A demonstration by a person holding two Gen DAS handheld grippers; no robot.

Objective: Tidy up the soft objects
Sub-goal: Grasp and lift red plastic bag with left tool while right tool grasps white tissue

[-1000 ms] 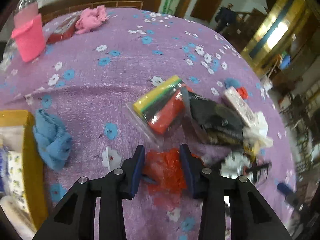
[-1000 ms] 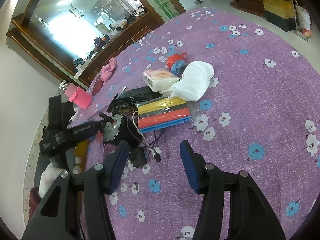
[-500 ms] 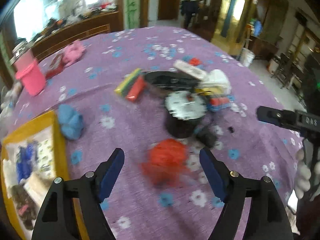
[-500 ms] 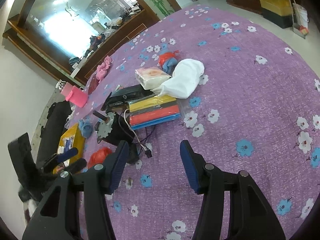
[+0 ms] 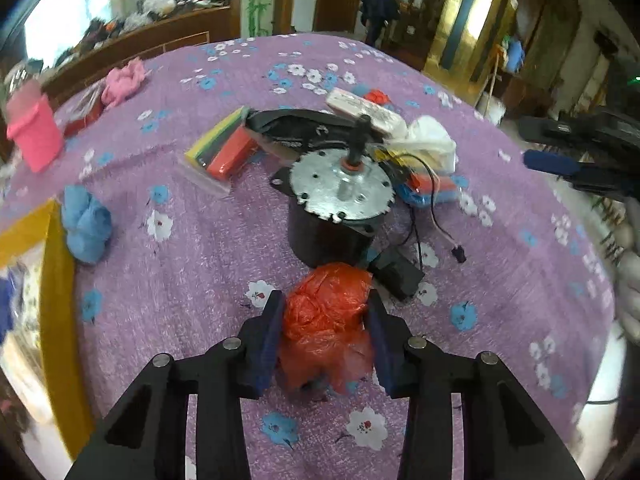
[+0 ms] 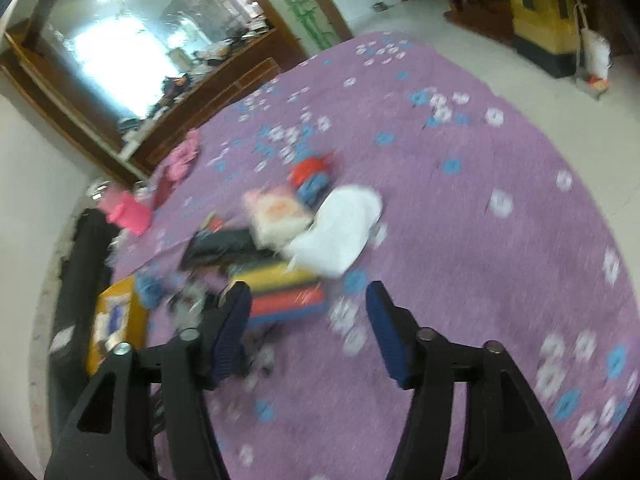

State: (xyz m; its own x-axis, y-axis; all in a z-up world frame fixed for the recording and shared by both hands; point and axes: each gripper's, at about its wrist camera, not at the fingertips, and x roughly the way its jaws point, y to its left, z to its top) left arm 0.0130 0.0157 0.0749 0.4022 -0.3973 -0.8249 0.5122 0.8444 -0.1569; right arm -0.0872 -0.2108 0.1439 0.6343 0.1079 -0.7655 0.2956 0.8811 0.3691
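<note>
Left wrist view: my left gripper (image 5: pixel 325 330) has its fingers (image 5: pixel 269 338) closed in on the red bag (image 5: pixel 326 312), a crumpled plastic wad that fills the gap between both pads. Those jaws have just been closing, and the bag sits pinched between them, low over the purple flowered table (image 5: pixel 192 264). Just beyond the bag stands the black motor (image 5: pixel 334 204) with its silver top plate and shaft, and a small black box (image 5: pixel 396 274) on a wire lies beside the bag's far right edge. To the left I see the blue cloth (image 5: pixel 86 224) close to the yellow tray (image 5: pixel 56 280) at the table's edge. Farther back lie the pack of coloured sponges (image 5: pixel 224 150), a pink cloth (image 5: pixel 122 82) and a pink cup (image 5: pixel 34 134).

Right wrist view is blurred. My right gripper (image 6: pixel 308 330) holds nothing; its fingers (image 6: pixel 230 330) stand apart and have just been opening, with bare tablecloth between them. Ahead of it I make out the white bag (image 6: pixel 340 232) and the sponges (image 6: pixel 280 292), touching.
</note>
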